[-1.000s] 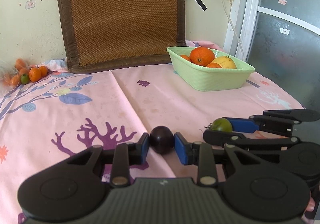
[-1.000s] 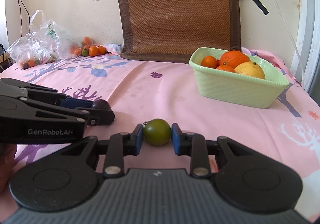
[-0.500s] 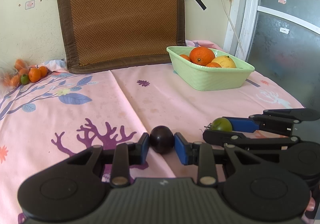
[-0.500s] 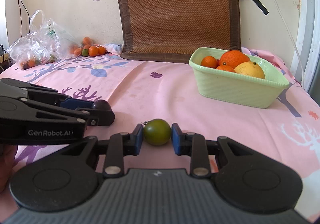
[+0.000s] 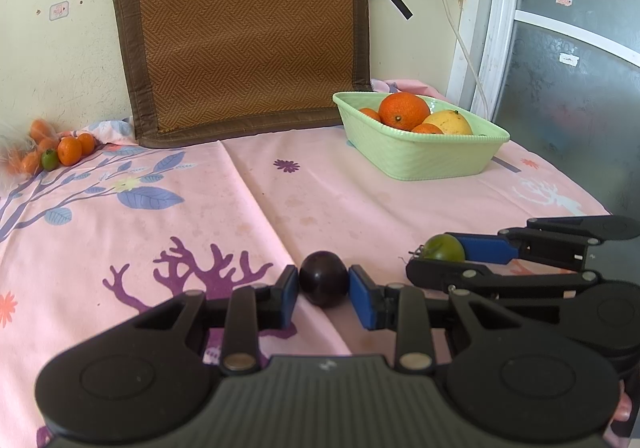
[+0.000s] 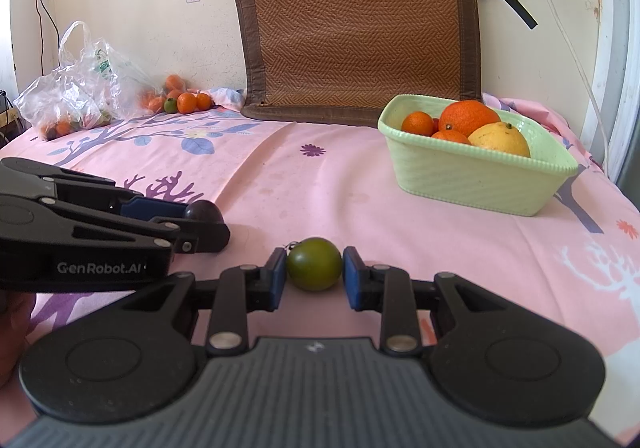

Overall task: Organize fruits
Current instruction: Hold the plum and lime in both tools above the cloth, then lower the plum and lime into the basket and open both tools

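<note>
Basket (image 6: 472, 180) wall hides lower halves of its oranges (image 6: 466, 116).

Surface: bed (image 6: 360, 184) under a pink patterned sheet
Right: green basket (image 6: 472, 184) of fruit
Far left: plastic bag (image 6: 76, 88), loose oranges (image 6: 186, 103)
Back: woven mat (image 6: 356, 28) leaning on the wall

Dark purple plum (image 5: 323, 278), green fruit (image 6: 314, 264) — both tool-clamped, low over cloth.

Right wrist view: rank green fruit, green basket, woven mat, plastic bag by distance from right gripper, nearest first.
1. green fruit, between the right gripper pads.
2. green basket, ahead right.
3. plastic bag, far left, and woven mat, against the back wall: too close to call.
</note>
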A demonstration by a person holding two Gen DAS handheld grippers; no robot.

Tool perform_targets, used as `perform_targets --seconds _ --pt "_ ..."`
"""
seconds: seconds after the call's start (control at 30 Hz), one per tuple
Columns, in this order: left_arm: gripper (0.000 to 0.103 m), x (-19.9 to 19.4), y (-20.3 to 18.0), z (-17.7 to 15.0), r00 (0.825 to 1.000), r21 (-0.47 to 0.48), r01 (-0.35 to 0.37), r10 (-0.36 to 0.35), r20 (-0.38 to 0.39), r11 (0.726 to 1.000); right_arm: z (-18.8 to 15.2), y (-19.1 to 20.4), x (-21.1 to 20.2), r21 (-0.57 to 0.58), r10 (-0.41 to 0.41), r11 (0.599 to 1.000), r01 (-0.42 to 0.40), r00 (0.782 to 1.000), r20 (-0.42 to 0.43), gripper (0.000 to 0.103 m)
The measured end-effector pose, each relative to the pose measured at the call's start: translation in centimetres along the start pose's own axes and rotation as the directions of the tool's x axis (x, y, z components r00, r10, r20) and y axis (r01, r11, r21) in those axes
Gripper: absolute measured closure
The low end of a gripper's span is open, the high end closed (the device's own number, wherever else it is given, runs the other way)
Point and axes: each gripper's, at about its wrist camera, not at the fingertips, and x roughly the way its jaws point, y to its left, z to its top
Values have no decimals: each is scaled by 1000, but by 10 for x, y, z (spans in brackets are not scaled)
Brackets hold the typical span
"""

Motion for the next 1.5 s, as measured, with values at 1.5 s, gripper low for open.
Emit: perform_targets --seconds 1.5 --pt "75 7 4 34 997 -57 74 -73 18 996 3 -19 -16 60 4 998 -10 995 99 73"
